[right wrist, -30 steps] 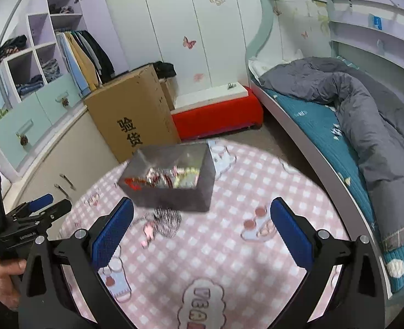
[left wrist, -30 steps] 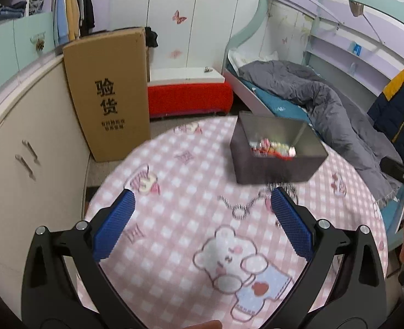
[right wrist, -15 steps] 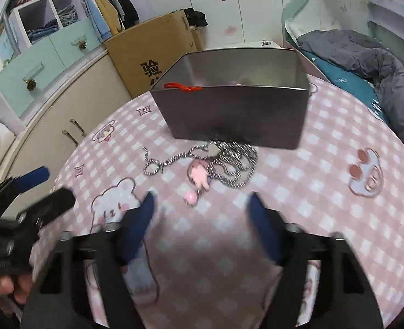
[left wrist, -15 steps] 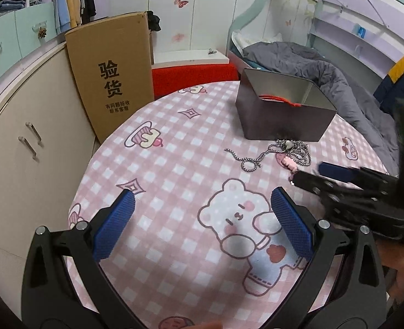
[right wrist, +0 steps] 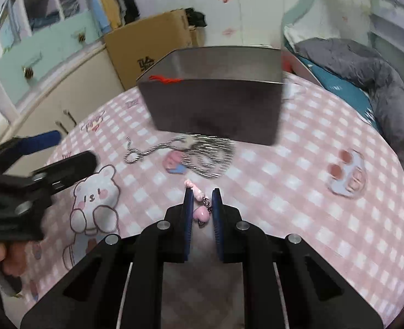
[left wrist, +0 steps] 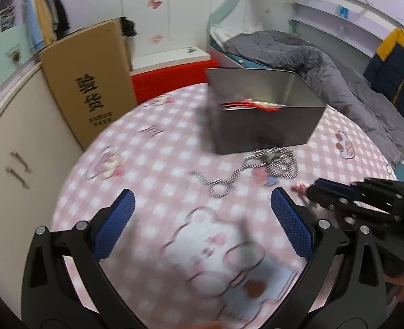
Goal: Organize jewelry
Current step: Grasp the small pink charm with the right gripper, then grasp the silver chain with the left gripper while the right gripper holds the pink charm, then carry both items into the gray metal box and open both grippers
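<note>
Right gripper (right wrist: 202, 201), at lower centre of the right wrist view, has its blue pads drawn nearly together on a pink heart charm piece (right wrist: 201, 213). The heart sits between the pads, and a pale pink bead end sticks out just beyond the tips. Pinching at the charm gives a solid body to clamp instead of thin links; whether the piece has left the cloth cannot be told.

Left gripper (left wrist: 202, 227), low in the left wrist view, has its pads spread wide with nothing between them. It hovers over the bear print on the pink checked tablecloth (left wrist: 152, 164), probably kept clear so the right side can work.

Beyond the right tips, mid-frame, a silver chain (right wrist: 202, 156) lies coiled on the cloth with one tail running left. Its far edge lies just in front of the box wall, so the carry is short.

Farther, at upper centre, the grey open-topped storage box (right wrist: 215, 109) holds jewelry already, a red cord showing at its rim. It is judged to be the drop point.
</note>
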{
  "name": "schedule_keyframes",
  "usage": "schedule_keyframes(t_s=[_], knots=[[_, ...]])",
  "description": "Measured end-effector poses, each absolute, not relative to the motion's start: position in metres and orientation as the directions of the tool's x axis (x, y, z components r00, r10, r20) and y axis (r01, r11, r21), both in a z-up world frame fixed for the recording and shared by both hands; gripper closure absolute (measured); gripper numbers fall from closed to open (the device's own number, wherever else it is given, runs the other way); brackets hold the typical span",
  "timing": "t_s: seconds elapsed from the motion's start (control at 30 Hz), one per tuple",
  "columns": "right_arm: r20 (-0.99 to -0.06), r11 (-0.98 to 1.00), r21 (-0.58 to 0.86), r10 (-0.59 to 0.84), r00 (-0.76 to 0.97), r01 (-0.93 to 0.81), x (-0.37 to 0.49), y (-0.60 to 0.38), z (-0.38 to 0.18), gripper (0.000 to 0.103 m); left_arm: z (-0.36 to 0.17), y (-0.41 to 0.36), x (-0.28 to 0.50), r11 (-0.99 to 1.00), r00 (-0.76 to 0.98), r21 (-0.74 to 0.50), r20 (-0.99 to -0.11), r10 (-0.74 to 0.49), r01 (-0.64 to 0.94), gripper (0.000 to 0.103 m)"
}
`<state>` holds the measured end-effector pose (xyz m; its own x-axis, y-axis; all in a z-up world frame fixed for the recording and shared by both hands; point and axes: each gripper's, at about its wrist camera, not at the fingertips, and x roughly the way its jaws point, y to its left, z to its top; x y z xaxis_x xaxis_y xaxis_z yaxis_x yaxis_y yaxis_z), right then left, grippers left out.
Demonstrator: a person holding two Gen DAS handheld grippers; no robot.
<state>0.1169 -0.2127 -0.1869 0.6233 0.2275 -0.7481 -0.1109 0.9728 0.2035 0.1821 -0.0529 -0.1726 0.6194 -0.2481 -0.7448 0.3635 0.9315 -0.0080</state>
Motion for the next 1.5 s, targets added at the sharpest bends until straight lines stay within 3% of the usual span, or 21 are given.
schedule_keyframes(t_s=[0.27, 0.37, 0.43, 0.47, 0.5, 0.6, 0.67, 0.97, 1.5], knots=[[-0.730, 0.967, 0.244, 0.229, 0.644, -0.068, 0.109, -0.249, -0.176, 0.091, -0.196, -0.114, 0.214, 0.912, 0.576, -0.019, -0.770, -0.274, 0.409, 0.007], [-0.729, 0.965, 0.248, 0.243, 0.641, -0.083, 0.106, -0.248, -0.174, 0.091, -0.209, -0.122, 0.223, 0.920, 0.534, -0.070, -0.796, -0.284, 0.385, 0.029], [-0.722, 0.961, 0.260, 0.255, 0.643, -0.090, 0.104, -0.248, -0.172, 0.091, -0.211, -0.127, 0.222, 0.924, 0.555, -0.071, -0.781, -0.286, 0.376, 0.035], [-0.721, 0.961, 0.260, 0.256, 0.643, -0.091, 0.105, -0.247, -0.173, 0.091, -0.210, -0.130, 0.221, 0.922, 0.558, -0.077, -0.776, -0.295, 0.380, 0.048], [-0.722, 0.962, 0.256, 0.255, 0.643, -0.095, 0.104, -0.246, -0.173, 0.091, -0.209, -0.131, 0.220, 0.916, 0.552, -0.098, -0.771, -0.317, 0.389, 0.069], [-0.724, 0.961, 0.259, 0.260, 0.639, -0.097, 0.101, -0.248, -0.174, 0.091, -0.211, -0.128, 0.219, 0.908, 0.539, -0.122, -0.770, -0.342, 0.401, 0.091], [-0.721, 0.961, 0.259, 0.260, 0.643, -0.098, 0.098, -0.250, -0.172, 0.091, -0.211, -0.117, 0.217, 0.900, 0.519, -0.177, -0.766, -0.380, 0.398, 0.092], [-0.708, 0.957, 0.269, 0.275, 0.650, -0.111, 0.093, -0.249, -0.160, 0.091, -0.193, -0.071, 0.190, 0.889, 0.535, -0.220, -0.732, -0.422, 0.401, 0.092], [-0.608, 0.951, 0.209, 0.309, 0.732, -0.228, 0.114, -0.227, -0.076, 0.091, -0.086, -0.027, 0.161, 0.874, 0.673, -0.185, -0.574, -0.467, 0.449, 0.092]])
